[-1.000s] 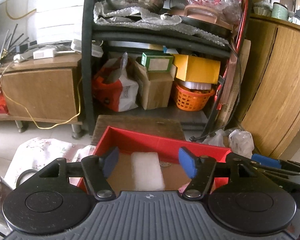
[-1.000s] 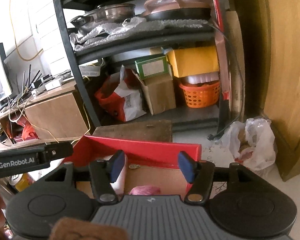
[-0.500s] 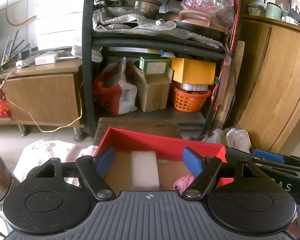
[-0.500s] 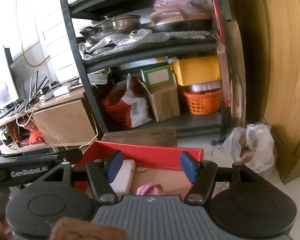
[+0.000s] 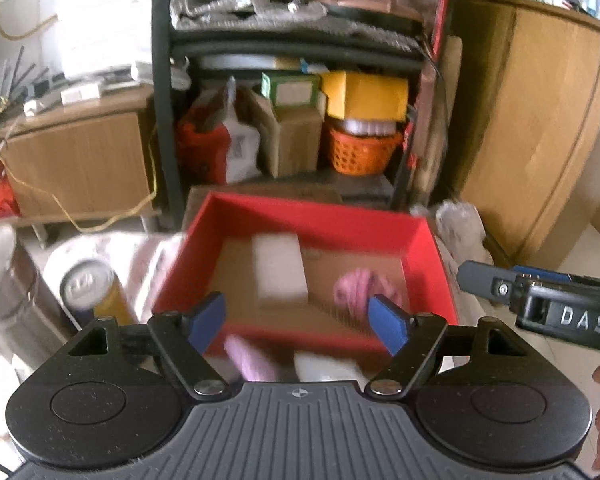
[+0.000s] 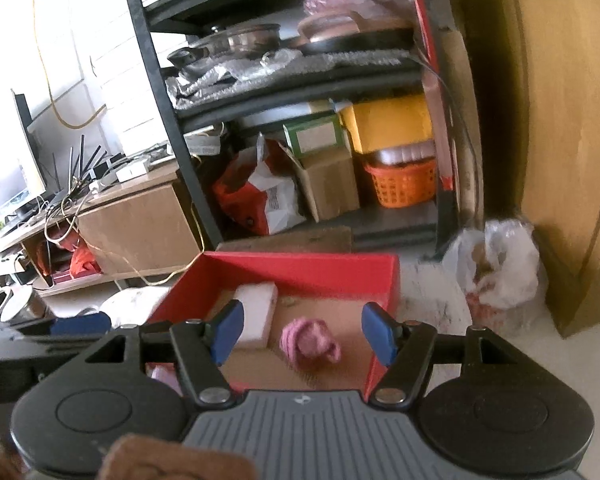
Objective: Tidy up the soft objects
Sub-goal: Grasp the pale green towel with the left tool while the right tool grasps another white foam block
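box (image 5: 428,264): red, cardboard floor, seen centre frame in both views; set on the floor in front of a black shelf (image 6: 160,92).
sponge (image 5: 279,270): white block, laid in the box, left of centre, near the back wall; in the right view (image 6: 254,314) partly covered by the left blue pad.
pink cloth (image 6: 310,342): crumpled, laid on the box floor right of the sponge, apart from it; blurred in the left view (image 5: 360,286).
left gripper (image 5: 298,326): lower centre of its view, jaws held wide, nothing between the pads; box front edge seen behind the gap. Also seen at the left edge of the right view (image 6: 80,326).
right gripper (image 6: 302,336): lower centre of its view, jaws part open and opening; nothing gripped, the cloth is seen beyond the gap, lying in the box. Also seen at the right edge of the left view (image 5: 540,304).
other soft things: a pink piece (image 5: 248,360) and a white piece (image 5: 324,366) seen low in the left view, outside the box front; blurred, kind cannot be told.
can (image 5: 90,284): left of the box, top seen, blurred.
steel pot (image 5: 8,304): far left, lower.
basket (image 6: 402,184): orange, on the bottom shelf, upper right of centre.
plastic bag (image 6: 500,268): right of the box, on the floor beside a wooden cabinet (image 6: 560,120).
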A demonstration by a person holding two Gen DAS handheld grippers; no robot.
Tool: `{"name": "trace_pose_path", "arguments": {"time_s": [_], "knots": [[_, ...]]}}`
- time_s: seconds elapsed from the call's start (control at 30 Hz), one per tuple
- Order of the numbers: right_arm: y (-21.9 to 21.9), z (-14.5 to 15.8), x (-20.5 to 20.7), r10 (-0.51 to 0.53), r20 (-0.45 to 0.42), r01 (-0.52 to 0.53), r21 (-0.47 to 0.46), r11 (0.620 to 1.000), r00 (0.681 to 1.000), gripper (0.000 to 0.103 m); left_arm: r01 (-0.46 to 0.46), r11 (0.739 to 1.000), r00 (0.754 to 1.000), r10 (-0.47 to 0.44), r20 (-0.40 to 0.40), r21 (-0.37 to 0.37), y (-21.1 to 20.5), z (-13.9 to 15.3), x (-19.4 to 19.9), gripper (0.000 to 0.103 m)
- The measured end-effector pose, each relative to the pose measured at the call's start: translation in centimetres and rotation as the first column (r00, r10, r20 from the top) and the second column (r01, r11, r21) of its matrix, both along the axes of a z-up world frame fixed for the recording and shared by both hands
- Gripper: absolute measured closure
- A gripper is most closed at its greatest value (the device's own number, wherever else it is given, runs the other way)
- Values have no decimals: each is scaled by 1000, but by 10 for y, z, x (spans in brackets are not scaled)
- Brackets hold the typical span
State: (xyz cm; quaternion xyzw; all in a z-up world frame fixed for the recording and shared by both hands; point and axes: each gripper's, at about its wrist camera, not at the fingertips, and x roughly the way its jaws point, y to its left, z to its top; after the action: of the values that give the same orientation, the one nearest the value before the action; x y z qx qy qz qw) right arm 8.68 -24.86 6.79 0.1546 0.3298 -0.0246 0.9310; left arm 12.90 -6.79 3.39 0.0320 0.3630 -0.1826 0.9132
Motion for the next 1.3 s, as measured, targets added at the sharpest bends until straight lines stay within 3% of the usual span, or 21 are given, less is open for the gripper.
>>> {"name": "trace_pose_path", "arguments": {"time_s": [0.3, 0.4, 0.47, 0.53, 0.63, 0.73, 0.8, 1.07, 1.3], "knots": [[-1, 2, -39, -14, -31, 16, 52, 999, 999, 65, 116, 993, 992, -116, -54, -18, -10, -4, -43, 27], [-2, 6, -46, -15, -18, 16, 58, 998, 1000, 60, 141, 989, 986, -144, -90, -32, -20, -12, -44, 27], [-3, 7, -49, -11, -16, 12, 63, 998, 1000, 59, 138, 990, 982, -141, -125, -33, -25, -21, -41, 38], [-4, 6, -50, -7, -20, 8, 66, 998, 1000, 59, 129, 990, 973, -138, -185, -61, -26, -30, -36, 63], [-9, 4, -50, -12, -27, 13, 70, 997, 1000, 59, 94, 993, 961, -110, -252, -75, -23, -40, -30, 80], [-17, 3, -50, -13, -34, 16, 93, 996, 999, 59, 70, 995, 961, -86, -261, -70, -16, -42, -31, 96], [-18, 3, -51, -10, -36, 14, 97, 995, 999, 59, 61, 995, 961, -81, -266, -83, -12, -41, -33, 101], [-16, -6, -51, 11, -89, 2, 142, 990, 996, 59, 60, 959, 959, -133, -251, -276, 9, -12, -46, 103], [-11, -24, -43, 40, -178, 1, 222, 975, 983, 59, 96, 918, 955, -195, -225, -386, 28, 7, -65, 103]]}}
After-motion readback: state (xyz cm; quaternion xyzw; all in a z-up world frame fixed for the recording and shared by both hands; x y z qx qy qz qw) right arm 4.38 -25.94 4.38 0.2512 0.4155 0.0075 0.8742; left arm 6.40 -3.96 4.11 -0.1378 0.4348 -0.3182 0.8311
